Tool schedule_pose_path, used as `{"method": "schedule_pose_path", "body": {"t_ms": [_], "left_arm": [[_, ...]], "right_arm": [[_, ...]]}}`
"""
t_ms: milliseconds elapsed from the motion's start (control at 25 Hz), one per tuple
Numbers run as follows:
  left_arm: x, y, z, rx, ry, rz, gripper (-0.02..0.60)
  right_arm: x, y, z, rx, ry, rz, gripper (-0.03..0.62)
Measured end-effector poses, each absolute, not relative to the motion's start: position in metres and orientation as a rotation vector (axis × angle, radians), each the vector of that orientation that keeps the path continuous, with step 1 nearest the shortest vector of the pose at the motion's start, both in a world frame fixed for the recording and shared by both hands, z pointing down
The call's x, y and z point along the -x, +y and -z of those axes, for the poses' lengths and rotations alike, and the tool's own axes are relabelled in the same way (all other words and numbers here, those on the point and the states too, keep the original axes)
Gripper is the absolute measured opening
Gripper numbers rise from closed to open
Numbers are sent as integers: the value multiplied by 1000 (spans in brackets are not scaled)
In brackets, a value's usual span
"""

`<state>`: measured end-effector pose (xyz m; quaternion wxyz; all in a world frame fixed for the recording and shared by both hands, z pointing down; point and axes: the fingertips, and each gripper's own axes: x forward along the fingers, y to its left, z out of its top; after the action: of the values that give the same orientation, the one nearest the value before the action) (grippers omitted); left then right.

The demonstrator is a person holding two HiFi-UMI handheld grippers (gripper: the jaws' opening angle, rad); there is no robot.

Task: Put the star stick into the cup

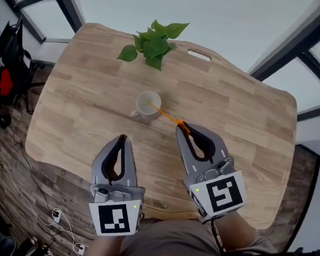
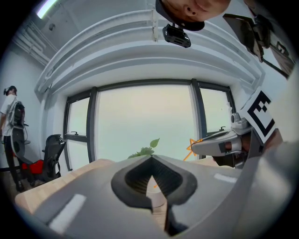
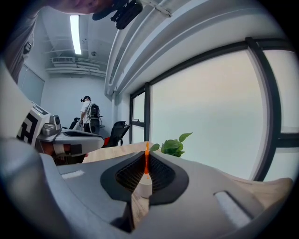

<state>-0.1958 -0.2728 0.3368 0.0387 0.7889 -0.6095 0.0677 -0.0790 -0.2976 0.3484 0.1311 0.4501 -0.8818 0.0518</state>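
A white cup (image 1: 147,105) stands mid-table on the wooden table (image 1: 249,121). The thin orange star stick (image 1: 165,115) slants from the cup's mouth back to my right gripper (image 1: 181,125), which is shut on its near end. The left gripper view shows the star (image 2: 192,145) right at the right gripper's tips. In the right gripper view the stick (image 3: 146,161) rises between the closed jaws, with the cup (image 3: 143,186) beyond. My left gripper (image 1: 123,138) is shut and empty, near the front edge, left of the cup and nearer to me.
A leafy green plant (image 1: 154,43) sits at the far side of the table, behind the cup. An office chair and bags (image 1: 6,66) stand to the left. Cables (image 1: 57,216) lie on the floor. A person (image 3: 88,112) stands far off.
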Motion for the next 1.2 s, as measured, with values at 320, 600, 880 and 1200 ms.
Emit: {"method": "schedule_pose_path", "body": {"t_ms": [320,600,880,1200], "left_arm": [[206,-310,-362,-2401,-1838,-226,0],[210,-324,-378,-2378,-1816,-238,0],[215,-326,-382,-2363,-1811,-244,0],[221,-320,-380,-2364,-1829,-257,0]], "right_arm": [[88,-326,-377,-1257,-2521,-208,48],[97,-336,-394,-1219,-2506,-241,49],[107,-338,-404,-1200,-2513,-264,51],[115,-336,-406,-1182,-2528,-257,84]]}}
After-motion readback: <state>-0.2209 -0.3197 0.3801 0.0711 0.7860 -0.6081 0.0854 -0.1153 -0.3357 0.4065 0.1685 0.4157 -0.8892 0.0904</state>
